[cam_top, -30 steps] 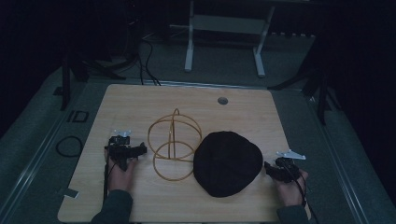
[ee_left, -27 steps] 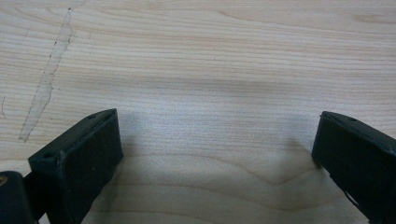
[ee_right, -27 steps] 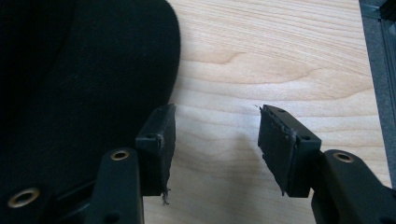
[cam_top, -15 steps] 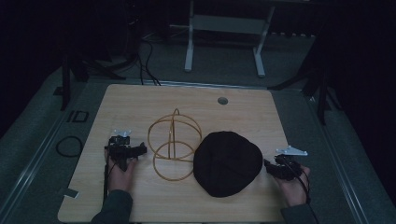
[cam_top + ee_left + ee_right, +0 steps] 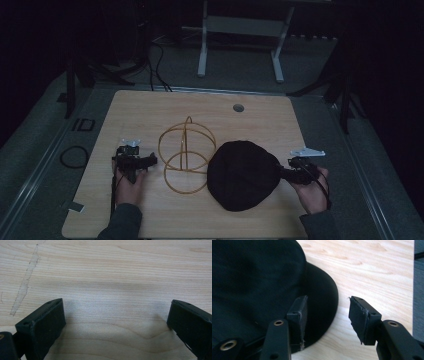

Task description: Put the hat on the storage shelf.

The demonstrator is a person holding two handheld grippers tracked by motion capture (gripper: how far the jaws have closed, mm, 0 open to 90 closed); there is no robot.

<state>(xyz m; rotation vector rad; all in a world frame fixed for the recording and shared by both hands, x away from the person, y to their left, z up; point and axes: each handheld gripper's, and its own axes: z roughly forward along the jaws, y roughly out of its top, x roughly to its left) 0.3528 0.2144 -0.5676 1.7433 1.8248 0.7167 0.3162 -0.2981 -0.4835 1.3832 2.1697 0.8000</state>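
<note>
A black cap (image 5: pixel 243 174) lies flat on the wooden table (image 5: pixel 150 110), right of centre. A golden wire frame (image 5: pixel 186 155) of crossed hoops stands just left of it. My right gripper (image 5: pixel 285 173) is at the cap's right edge. In the right gripper view (image 5: pixel 328 307) one jaw hangs over the brim (image 5: pixel 322 292) and the other over bare wood. The jaws have just been opening a little; the brim's edge lies between them without being pinched. My left gripper (image 5: pixel 148 161) is open beside the frame, with only wood between its jaws (image 5: pixel 116 312).
A round cable hole (image 5: pixel 238 107) sits near the table's far edge. A coiled cable (image 5: pixel 74 156) lies on the floor at the left, and a white desk frame (image 5: pixel 240 30) stands behind the table. The surroundings are dark.
My right gripper has lifted slightly at the cap's right edge. The left gripper, the cap and the wire frame have stayed where they were.
</note>
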